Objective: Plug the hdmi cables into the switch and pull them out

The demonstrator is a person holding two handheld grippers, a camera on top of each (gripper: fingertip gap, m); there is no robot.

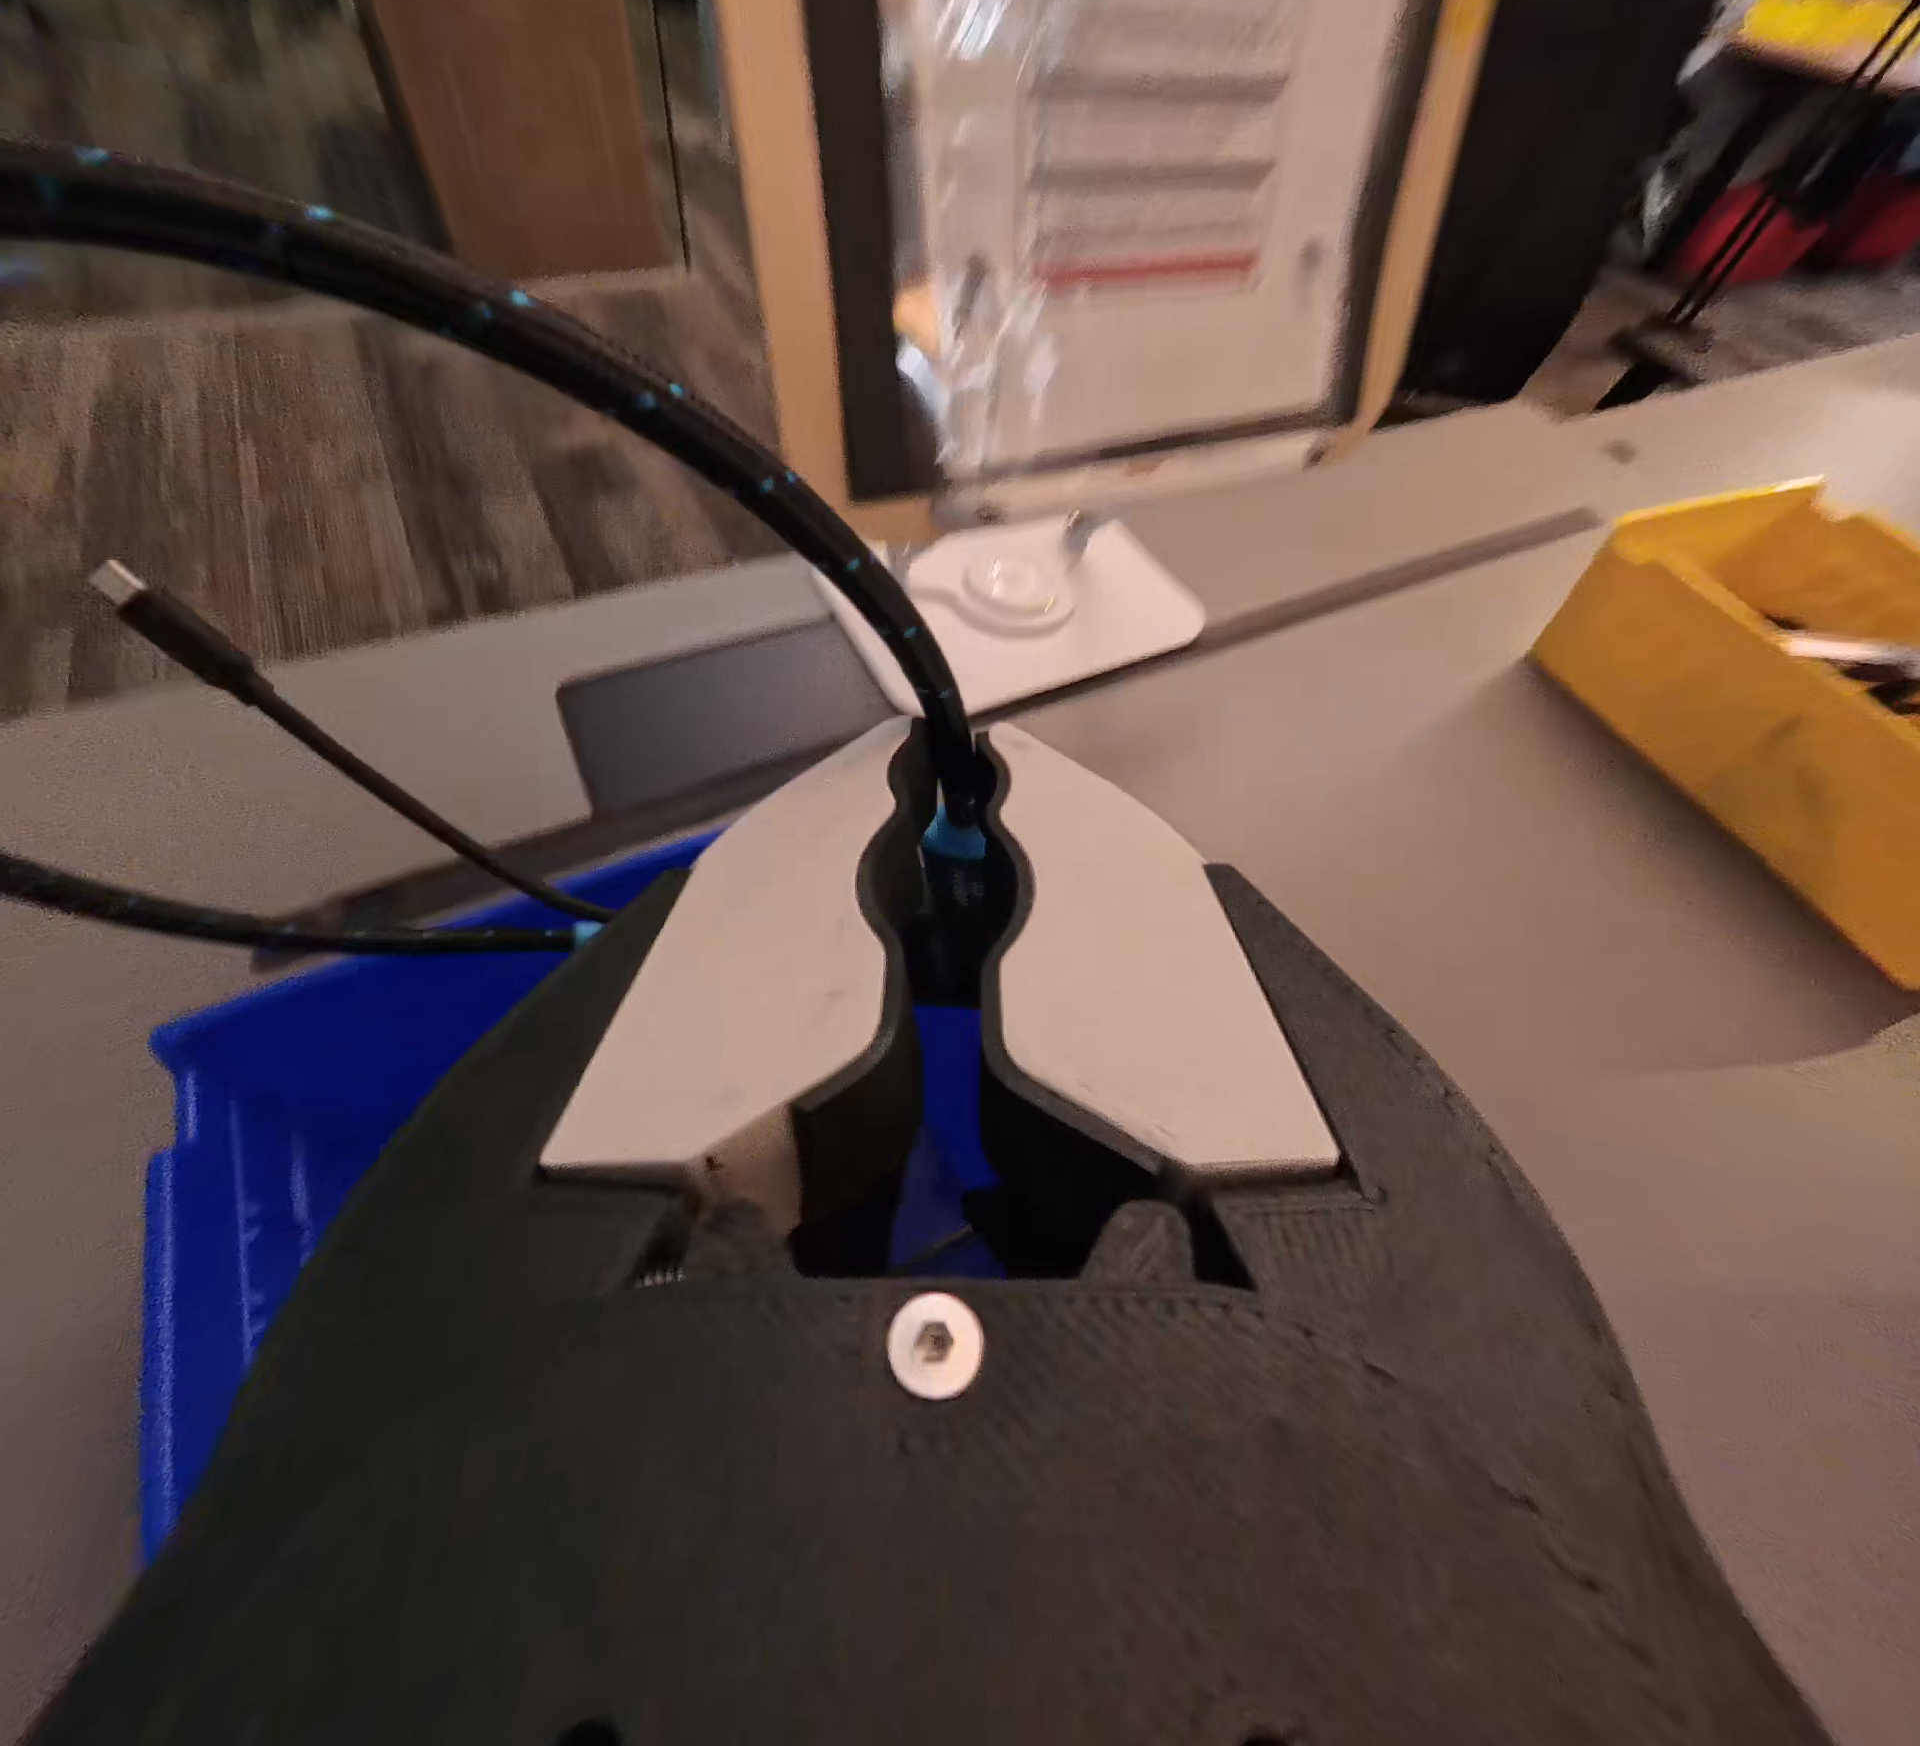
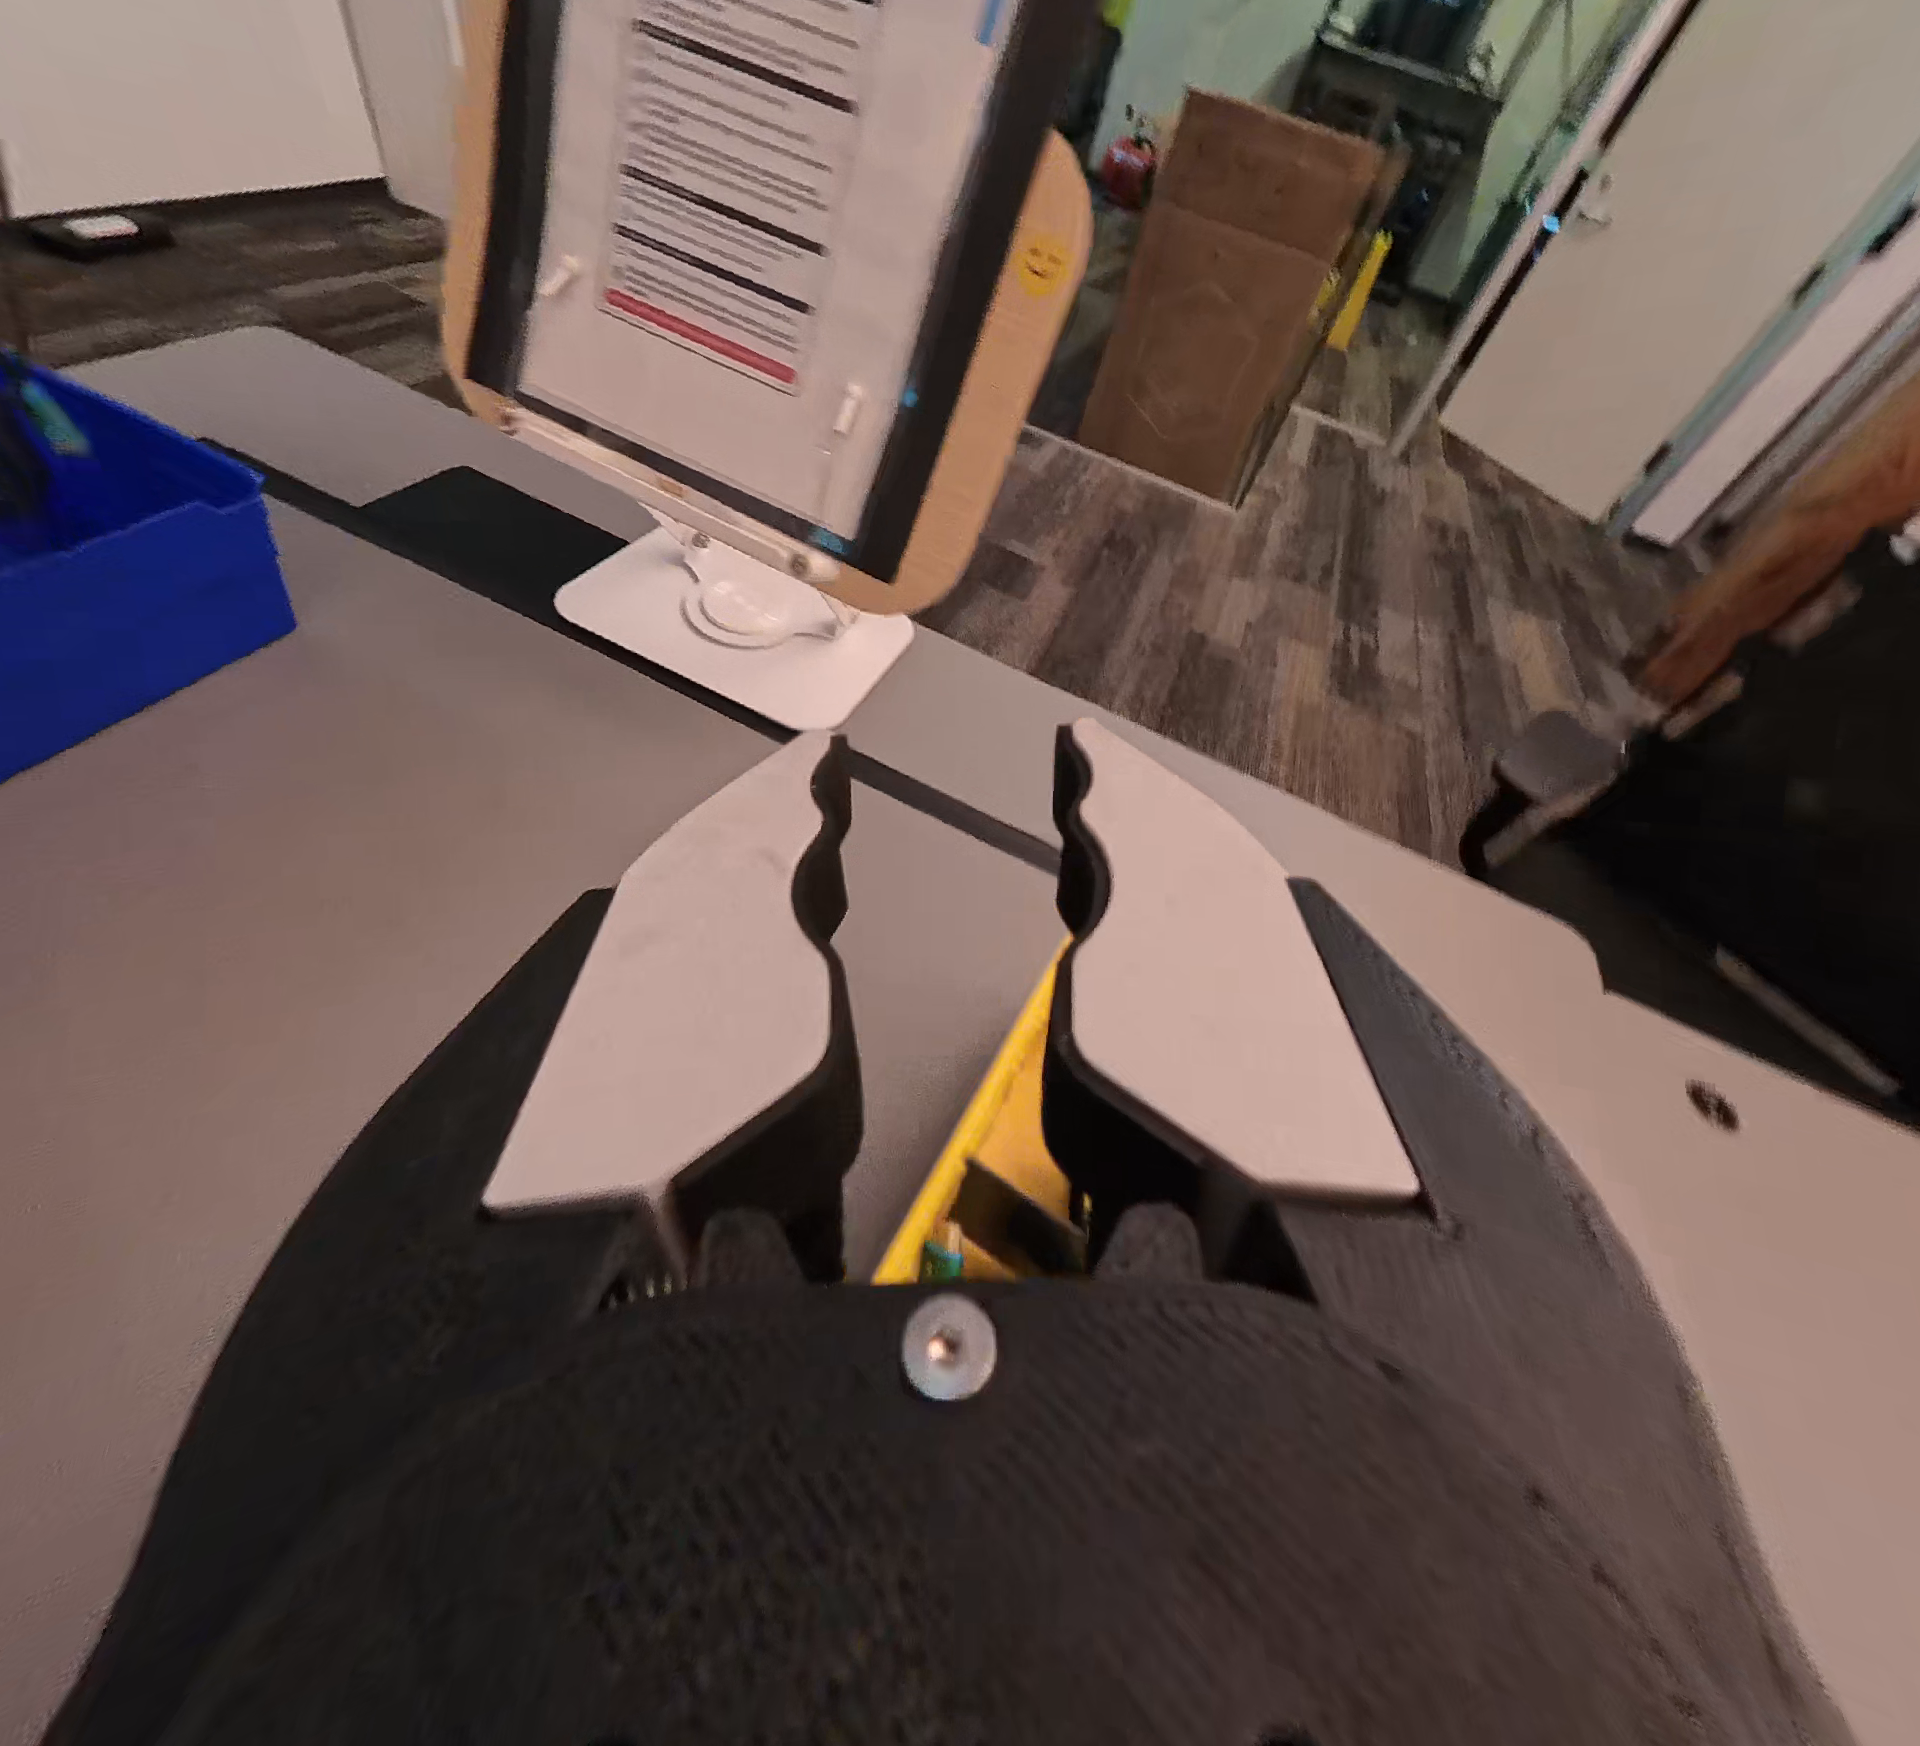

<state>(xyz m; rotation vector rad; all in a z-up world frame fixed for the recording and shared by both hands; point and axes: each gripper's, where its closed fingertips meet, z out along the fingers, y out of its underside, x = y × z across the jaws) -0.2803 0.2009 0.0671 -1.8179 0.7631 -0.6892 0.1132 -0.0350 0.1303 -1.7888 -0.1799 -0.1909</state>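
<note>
My left gripper (image 1: 951, 740) is shut on the plug end of a black braided HDMI cable (image 1: 582, 351) with light blue flecks. The plug's blue collar (image 1: 954, 839) shows between the fingers, and the cable arcs up and off to the left. The gripper hangs over a blue bin (image 1: 270, 1156). A second braided cable (image 1: 312, 933) runs into that bin, and a thin black cable with a small metal plug (image 1: 187, 631) sticks up at the left. My right gripper (image 2: 948, 746) is open and empty above a yellow bin (image 2: 987, 1146). The switch is not in view.
A framed sheet on a white stand (image 1: 1049, 605) stands at the table's far edge; it also shows in the right wrist view (image 2: 738, 626). The yellow bin (image 1: 1704, 740) sits right of my left gripper. The blue bin (image 2: 125, 574) lies left of my right gripper. Floor lies beyond the table. My right fingertips sit around 45 cm from my left ones.
</note>
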